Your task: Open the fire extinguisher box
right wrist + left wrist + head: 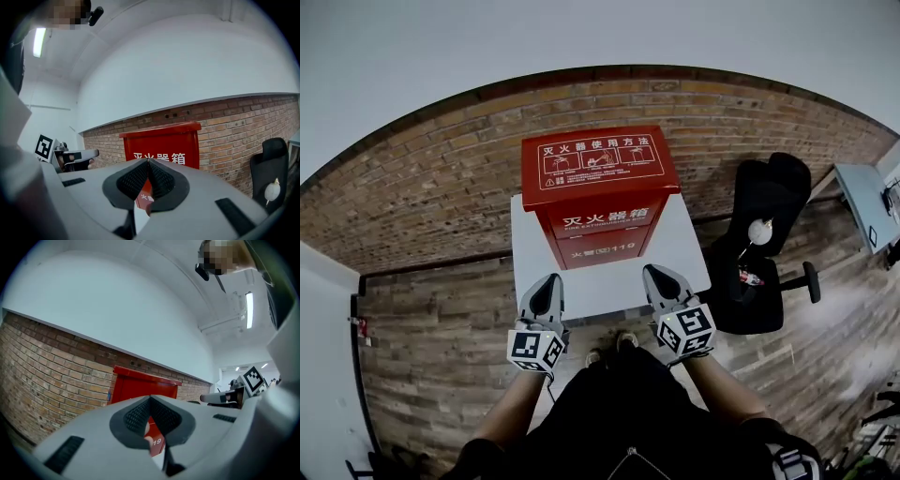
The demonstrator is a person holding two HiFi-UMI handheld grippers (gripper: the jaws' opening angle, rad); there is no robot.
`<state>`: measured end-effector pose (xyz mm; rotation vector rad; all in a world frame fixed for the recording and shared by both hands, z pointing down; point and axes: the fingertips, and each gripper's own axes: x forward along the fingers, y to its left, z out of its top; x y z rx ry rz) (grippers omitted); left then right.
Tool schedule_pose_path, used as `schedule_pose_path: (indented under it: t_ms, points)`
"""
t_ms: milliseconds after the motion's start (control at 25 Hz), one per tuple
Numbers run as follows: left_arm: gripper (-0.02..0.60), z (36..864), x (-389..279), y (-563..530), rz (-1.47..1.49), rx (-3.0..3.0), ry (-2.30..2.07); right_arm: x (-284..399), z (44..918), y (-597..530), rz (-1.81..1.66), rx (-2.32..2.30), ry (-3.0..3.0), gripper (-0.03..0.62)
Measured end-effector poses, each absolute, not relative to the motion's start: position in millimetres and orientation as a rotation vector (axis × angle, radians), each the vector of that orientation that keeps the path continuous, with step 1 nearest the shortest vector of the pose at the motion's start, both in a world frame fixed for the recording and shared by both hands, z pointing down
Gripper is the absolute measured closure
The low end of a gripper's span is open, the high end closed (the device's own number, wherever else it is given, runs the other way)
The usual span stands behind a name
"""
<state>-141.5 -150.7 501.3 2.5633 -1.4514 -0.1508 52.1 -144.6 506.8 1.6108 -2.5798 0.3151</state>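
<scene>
Left gripper (547, 284) and right gripper (659, 275): both jaws together, nothing between them, side by side near the front of the red fire extinguisher box (598, 192); box closed, standing on white platform (680, 258) before brick wall (412, 206)

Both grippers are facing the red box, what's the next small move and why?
Probably ease both forward toward the red metal fire extinguisher box: its lid looks closed, and the left gripper and right gripper are shut, empty, short of it above the white table.

Grey left tongs (549, 279) and right tongs (653, 272) carry black-and-white marker cubes (534, 349).
</scene>
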Motion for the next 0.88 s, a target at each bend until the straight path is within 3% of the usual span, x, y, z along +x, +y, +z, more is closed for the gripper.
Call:
schedule_pose_path:
  t_ms: [640, 760, 880]
  points:
    - [0.519, 484.2, -127.2, -225.8, -0.154, 2.467, -1.720, 85.2, 479.4, -243.1, 0.243, 1.411, -2.852, 0.572]
    - [0.412, 476.6, -132.9, -235.8, -0.123, 2.493, -1.730, 90.5, 465.0, -246.3, 0.114, 1.418, -2.852, 0.425]
    - [0.379, 473.3, -149.0, -247.5, -0.101, 2.524, -1.720, 102.8, 458.7, -250.2, 0.010, 1.468, -2.796, 0.381]
